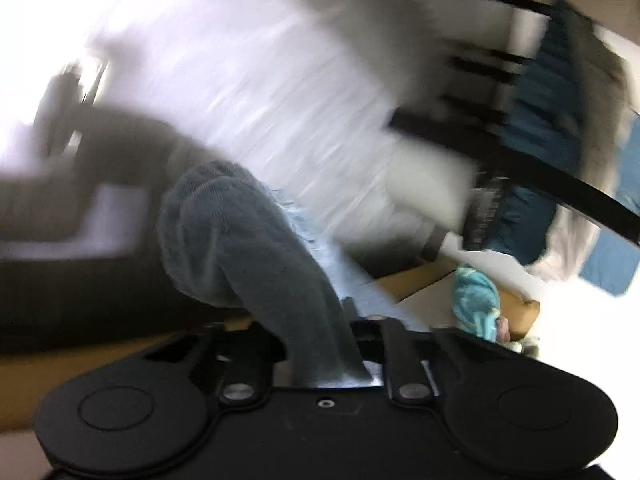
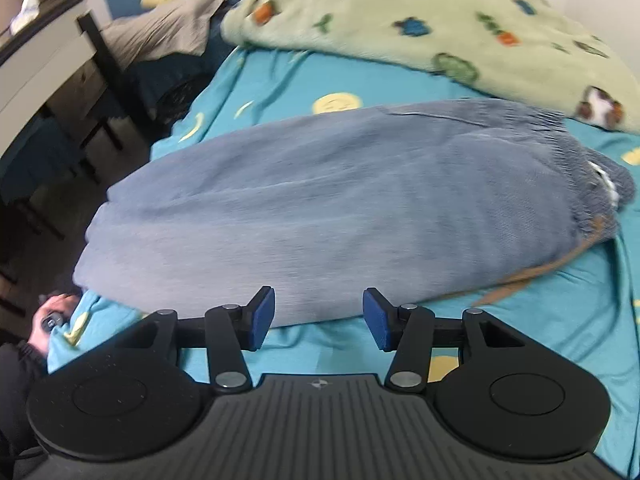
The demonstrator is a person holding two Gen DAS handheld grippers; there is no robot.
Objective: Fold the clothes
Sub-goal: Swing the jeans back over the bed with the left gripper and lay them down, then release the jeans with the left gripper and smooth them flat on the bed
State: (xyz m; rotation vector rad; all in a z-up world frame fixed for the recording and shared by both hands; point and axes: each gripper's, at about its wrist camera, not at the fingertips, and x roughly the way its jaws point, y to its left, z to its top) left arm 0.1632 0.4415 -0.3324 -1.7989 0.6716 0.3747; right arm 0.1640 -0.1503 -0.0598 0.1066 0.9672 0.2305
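The blue-grey trousers (image 2: 320, 204) lie lengthwise across the turquoise bed sheet (image 2: 320, 76), doubled over so they read as one long slab, waistband end off to the right with a brown cord (image 2: 532, 276) trailing out from it. One end runs off the left edge of the bed. That end, by my reckoning, is what the left gripper (image 1: 332, 364) has: a bunched wad of the same ribbed blue-grey cloth (image 1: 224, 240) rises straight out from between its jaws, which are clamped tight on it. That view is badly smeared, so I can't say which way the cloth is travelling, only that it is lifted clear and pinched.

The right gripper (image 2: 319, 318) sits just short of the near long edge of the trousers, blue pads (image 2: 262, 316) spread wide, nothing between them. A hand (image 2: 52, 320) shows low at the left by the bed corner.

So the step in hand looks like a fold along the length, the held end meant to be carried over toward the waistband. Next, I'd judge, the left needs to keep its pinch while the cloth is laid flat and square, and the right is well placed to close on the near edge or pin it. The green blanket (image 2: 420, 20) behind leaves little room, and that loose cord could get tucked in.
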